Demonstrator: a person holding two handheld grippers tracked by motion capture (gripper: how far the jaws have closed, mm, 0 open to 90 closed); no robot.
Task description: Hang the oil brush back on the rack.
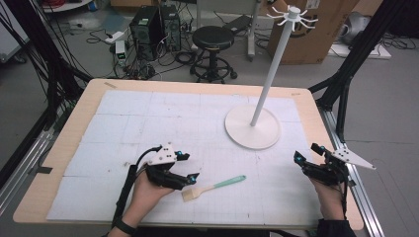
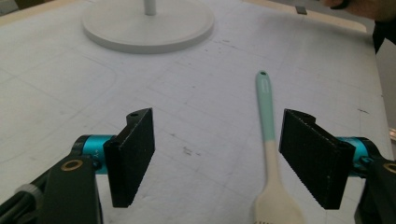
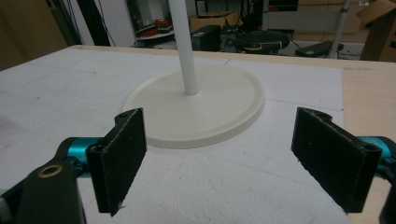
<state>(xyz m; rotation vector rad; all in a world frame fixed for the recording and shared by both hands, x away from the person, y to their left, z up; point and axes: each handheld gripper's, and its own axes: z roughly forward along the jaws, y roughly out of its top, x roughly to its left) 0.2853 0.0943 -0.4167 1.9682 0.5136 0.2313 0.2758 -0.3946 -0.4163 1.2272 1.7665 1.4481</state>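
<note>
Mint-green silicone handle, cream head: a small basting brush lies flat on the white gridded mat, near the front edge of the table, head toward the person and handle tip angled off toward the right.

Left gripper sits just beside the brush head, low over the mat, jaws spread wide. In the left gripper view the brush runs up between the jaws but close to the jaw on that view's right side, not centred. Nothing is pinched.

Right gripper hangs near the right edge of the mat, well apart from the brush, jaws also spread and empty. It faces the white stand, whose round base and pole fill the middle of the right gripper view. Hooks at the top of the pole are bare.

Step in hand, as I judge it: picking up the brush with the left gripper, likely for hanging by the hole in the handle tip.

To do it well:
- shift the gripper sideways until the handle sits midway between the jaws
- grip across the handle above the head, not the soft bristles
- come down until the pads straddle the handle, then close
- leave the holed end free.
</note>
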